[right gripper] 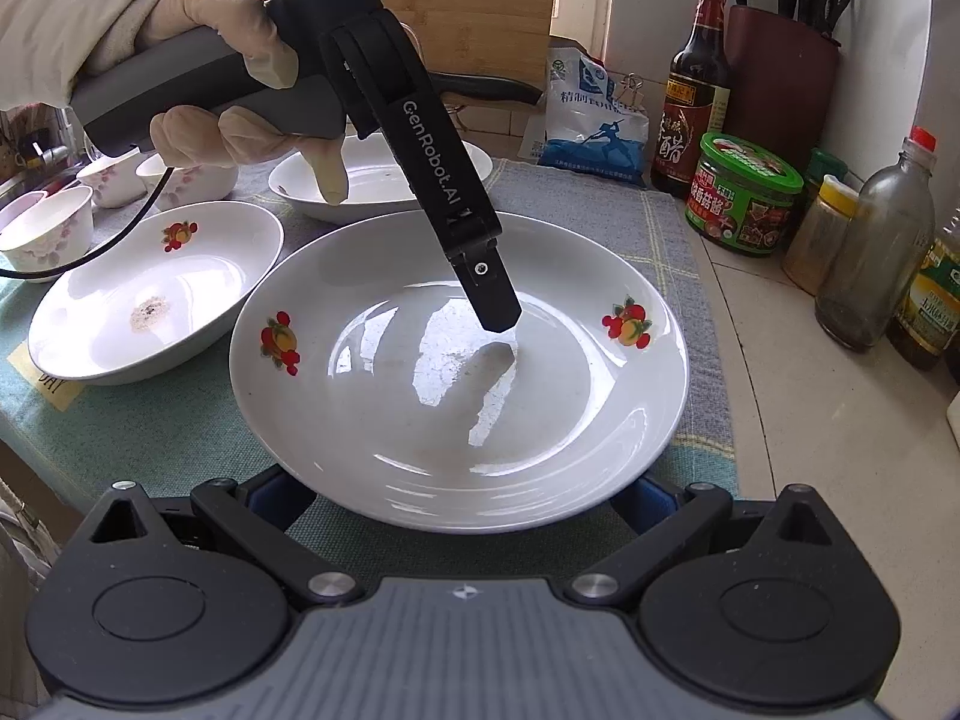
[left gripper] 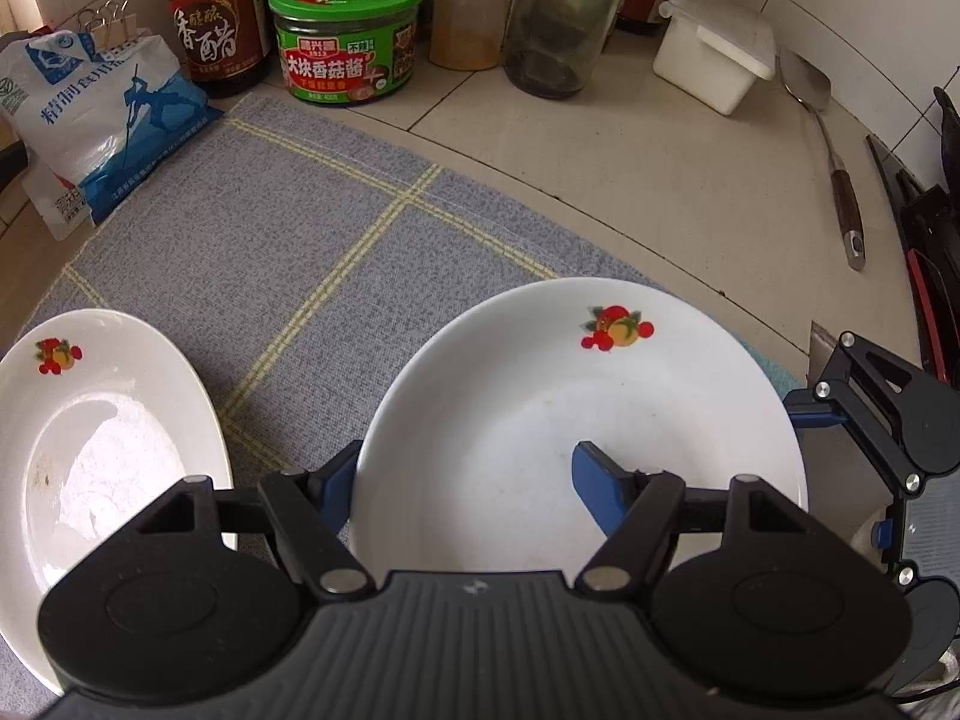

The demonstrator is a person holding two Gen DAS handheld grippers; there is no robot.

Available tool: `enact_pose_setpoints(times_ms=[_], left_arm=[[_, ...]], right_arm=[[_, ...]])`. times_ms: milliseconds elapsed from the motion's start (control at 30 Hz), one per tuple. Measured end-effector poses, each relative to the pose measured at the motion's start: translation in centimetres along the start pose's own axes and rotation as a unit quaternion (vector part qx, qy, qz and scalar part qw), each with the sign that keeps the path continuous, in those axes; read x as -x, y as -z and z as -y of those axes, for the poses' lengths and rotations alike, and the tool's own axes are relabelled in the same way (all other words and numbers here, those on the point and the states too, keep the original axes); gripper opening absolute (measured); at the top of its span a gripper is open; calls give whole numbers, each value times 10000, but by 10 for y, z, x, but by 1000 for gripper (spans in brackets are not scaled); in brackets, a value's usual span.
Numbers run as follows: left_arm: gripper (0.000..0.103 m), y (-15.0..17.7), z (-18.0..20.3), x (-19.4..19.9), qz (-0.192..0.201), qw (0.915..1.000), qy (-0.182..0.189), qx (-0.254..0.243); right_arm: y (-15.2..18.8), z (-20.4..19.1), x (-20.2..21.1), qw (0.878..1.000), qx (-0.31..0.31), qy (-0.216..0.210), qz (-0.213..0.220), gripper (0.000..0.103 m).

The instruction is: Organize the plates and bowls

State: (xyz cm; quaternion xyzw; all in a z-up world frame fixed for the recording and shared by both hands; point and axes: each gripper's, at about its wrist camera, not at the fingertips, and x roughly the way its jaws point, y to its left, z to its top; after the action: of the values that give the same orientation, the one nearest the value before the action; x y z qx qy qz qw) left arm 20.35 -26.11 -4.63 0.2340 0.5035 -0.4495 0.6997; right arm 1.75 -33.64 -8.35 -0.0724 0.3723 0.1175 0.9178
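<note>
So the big round white ceramic plate with the little fruit decals [right gripper: 459, 372] is sitting on the grey woven cloth with pale yellow grid lines [left gripper: 288, 228], and both tools are on it at once. The left gripper [left gripper: 465, 489] has its blue fingers spread wide apart, straddling the near rim, one pad [left gripper: 600, 492] over the inside of the plate and the other just outside the edge, so it's not clamped on anything. The right gripper [right gripper: 462, 495] is low at the plate's near edge with its fingers also parted, tips tucked under the rim and mostly hidden. From the right wrist view you can see the gloved left hand [right gripper: 240, 72] holding its handle. A second white fruit-decal plate [right gripper: 156, 294] sits just left of the big one, a third white dish [right gripper: 372, 180] is behind it, and a few small white floral bowls [right gripper: 51, 228] are off at the far left. Along the back there's a green-lidded sauce jar [left gripper: 347, 36], a dark vinegar bottle [left gripper: 213, 18] and a blue-and-white salt bag [left gripper: 102, 120].
</note>
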Motion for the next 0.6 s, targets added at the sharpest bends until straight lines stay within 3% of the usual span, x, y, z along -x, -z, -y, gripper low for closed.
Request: enact_pose_setpoints(times_ms=[600], left_arm=[[72, -52, -25, -22, 250, 9996, -88, 117]], right_arm=[[-29, 59, -28, 9997, 246, -18, 18, 103]])
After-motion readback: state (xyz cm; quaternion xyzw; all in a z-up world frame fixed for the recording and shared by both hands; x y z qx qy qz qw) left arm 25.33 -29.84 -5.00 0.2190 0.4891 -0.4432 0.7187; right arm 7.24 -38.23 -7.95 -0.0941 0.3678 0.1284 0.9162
